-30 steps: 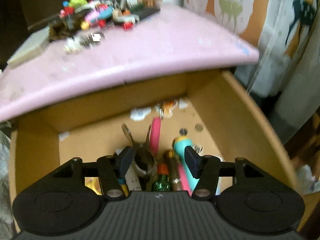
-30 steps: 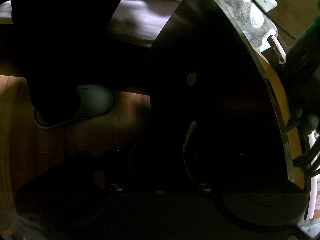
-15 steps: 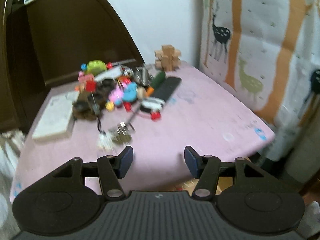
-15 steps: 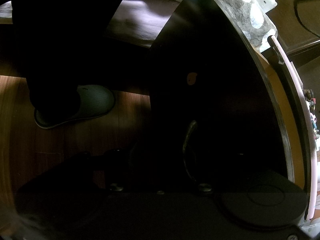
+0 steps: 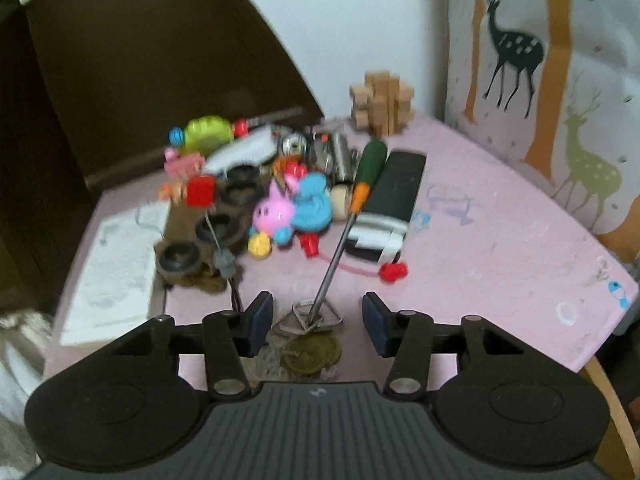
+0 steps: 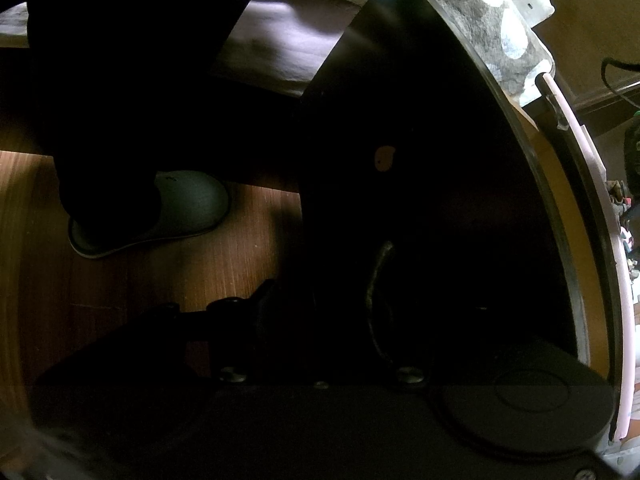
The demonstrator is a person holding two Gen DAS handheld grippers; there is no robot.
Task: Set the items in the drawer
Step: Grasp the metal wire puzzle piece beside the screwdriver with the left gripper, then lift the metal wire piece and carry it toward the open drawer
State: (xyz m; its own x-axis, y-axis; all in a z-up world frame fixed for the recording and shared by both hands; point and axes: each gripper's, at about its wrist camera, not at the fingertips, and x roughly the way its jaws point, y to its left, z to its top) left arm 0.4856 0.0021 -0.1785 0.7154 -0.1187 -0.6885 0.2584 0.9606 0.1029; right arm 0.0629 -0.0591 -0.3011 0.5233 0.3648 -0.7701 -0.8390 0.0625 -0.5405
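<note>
My left gripper [image 5: 318, 316] is open and empty, low over the near part of the pink tabletop [image 5: 500, 240]. Between its fingers lie a metal triangle ring [image 5: 310, 320] and brass coins [image 5: 312, 354]. A green-handled screwdriver [image 5: 352, 208] points toward me, its tip at the ring. Behind it lie a pile of toys [image 5: 288, 208], a black remote [image 5: 390, 200] and a wooden puzzle [image 5: 380, 98]. My right gripper [image 6: 320, 312] is at the dark drawer front [image 6: 420, 200], around its handle [image 6: 378, 292]; the view is too dark to show how the jaws stand.
A white flat box [image 5: 112, 268] lies at the table's left. A dark headboard [image 5: 140, 60] stands behind, a deer-print curtain [image 5: 540, 60] to the right. In the right wrist view a slippered foot [image 6: 160, 212] rests on the wooden floor [image 6: 160, 280].
My left gripper has risen out of the open drawer and moved forward over the tabletop, toward the ring and coins. The right gripper has stayed at the drawer front.
</note>
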